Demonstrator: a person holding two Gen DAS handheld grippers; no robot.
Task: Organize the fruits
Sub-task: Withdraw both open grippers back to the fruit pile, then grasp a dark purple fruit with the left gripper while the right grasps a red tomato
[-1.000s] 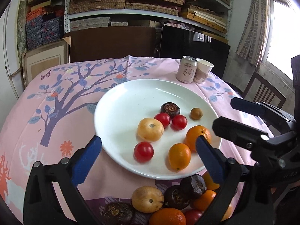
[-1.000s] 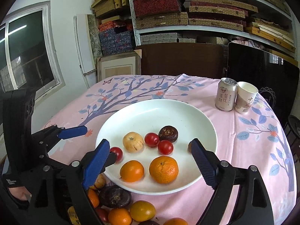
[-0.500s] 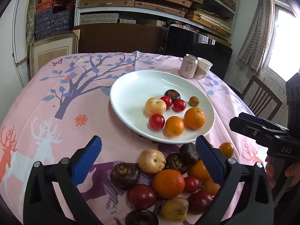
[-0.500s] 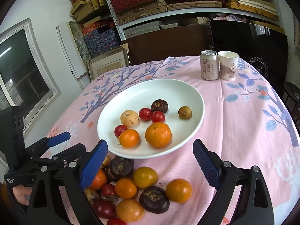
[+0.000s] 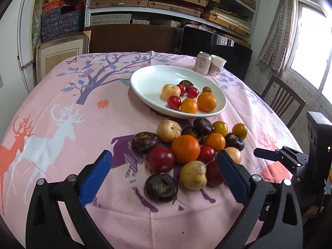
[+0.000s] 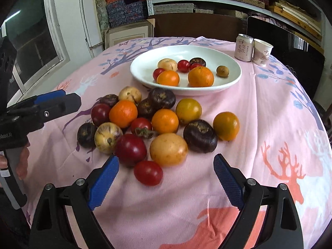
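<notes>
A white plate holds several fruits: oranges, red tomatoes, a pale yellow fruit, a dark fruit and a small brown one. In front of it a pile of loose fruit lies on the pink tablecloth: oranges, red tomatoes, dark purple and pale yellow fruits. My left gripper is open and empty, just in front of the pile's near edge. My right gripper is open and empty, with a small red tomato between its fingers' line.
A drink can and a paper cup stand behind the plate. A wooden chair stands at the table's right. Shelves with boxes fill the back wall.
Both grippers have pulled back from the plate toward the table's near edge. The loose fruit pile now lies in full view in front of them. Both stay open.
</notes>
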